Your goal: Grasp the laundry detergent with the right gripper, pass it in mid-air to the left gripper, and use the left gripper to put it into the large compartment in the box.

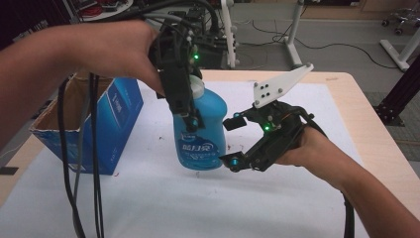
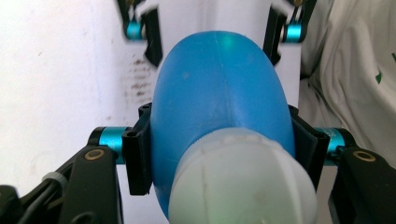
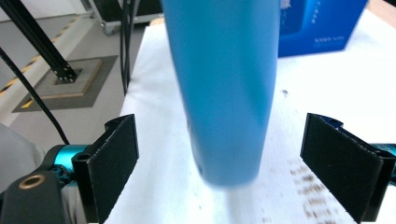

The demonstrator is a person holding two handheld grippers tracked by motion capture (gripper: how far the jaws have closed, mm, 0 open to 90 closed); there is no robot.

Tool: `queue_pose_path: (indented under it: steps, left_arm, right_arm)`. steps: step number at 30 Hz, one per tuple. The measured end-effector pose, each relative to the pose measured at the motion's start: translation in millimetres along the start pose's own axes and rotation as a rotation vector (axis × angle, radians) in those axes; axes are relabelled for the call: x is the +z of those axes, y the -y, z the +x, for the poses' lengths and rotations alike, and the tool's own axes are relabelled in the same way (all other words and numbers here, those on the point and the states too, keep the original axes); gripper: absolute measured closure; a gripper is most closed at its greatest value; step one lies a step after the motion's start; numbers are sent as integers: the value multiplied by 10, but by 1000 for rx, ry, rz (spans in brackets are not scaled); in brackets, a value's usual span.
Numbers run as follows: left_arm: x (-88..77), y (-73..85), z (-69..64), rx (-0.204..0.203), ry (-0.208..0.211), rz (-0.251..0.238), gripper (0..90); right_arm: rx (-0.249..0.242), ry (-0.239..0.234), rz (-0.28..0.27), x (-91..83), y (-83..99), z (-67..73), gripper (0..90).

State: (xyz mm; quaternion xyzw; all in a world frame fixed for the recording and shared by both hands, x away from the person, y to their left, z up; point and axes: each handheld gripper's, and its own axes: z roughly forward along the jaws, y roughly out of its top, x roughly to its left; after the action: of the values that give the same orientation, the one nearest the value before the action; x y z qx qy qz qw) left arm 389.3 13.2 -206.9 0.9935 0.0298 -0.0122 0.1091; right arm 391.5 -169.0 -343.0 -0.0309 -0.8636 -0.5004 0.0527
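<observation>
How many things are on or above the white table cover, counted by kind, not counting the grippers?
Blue plastic bottle with white cap: 1
Blue cardboard box, open on top: 1
Total: 2

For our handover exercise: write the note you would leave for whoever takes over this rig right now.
Left gripper: shut on the shoulders of the blue plastic bottle with a white cap, held upright from above, over the white table cover.
Right gripper: open, jaws either side of the bottle's lower body, pads clear of it.
Blue cardboard box: open, at the table's left side.
Done: bottle gripped by the left gripper; the right one is off it.
Left: probably setting the bottle somewhere, perhaps in the box; I cannot tell the goal.
</observation>
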Motion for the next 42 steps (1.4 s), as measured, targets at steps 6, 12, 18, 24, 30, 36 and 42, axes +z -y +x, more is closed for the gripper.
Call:
queue_pose_path:
  steps: [6, 12, 18, 24, 30, 36, 42]
  left_arm:
    - [-217, 130, 55, -75, -19, 8, 378]
    - [-409, 269, 113, -158, -52, 27, 377]
    - [-608, 432, 154, -221, -90, 37, 377]
    - [-833, 601, 174, -278, -103, 26, 377]
    - [-1072, 781, 178, -342, -120, 32, 378]
    - [-1275, 977, 181, -392, -135, 16, 378]
    - [-1446, 1212, 185, -436, -144, -15, 378]
  right_arm:
    - [17, 45, 81, -148, 40, -8, 109]
    - [-29, -34, 167, -390, 95, -11, 109]
    - [-17, 14, 301, -539, 99, -16, 8]
    - [-42, 60, 377, -712, 49, -8, 9]
    - [-60, 116, 452, -880, -22, -7, 9]
    - [-83, 144, 536, -1027, -95, -12, 9]
    - [-71, 170, 547, -1092, -88, -42, 10]
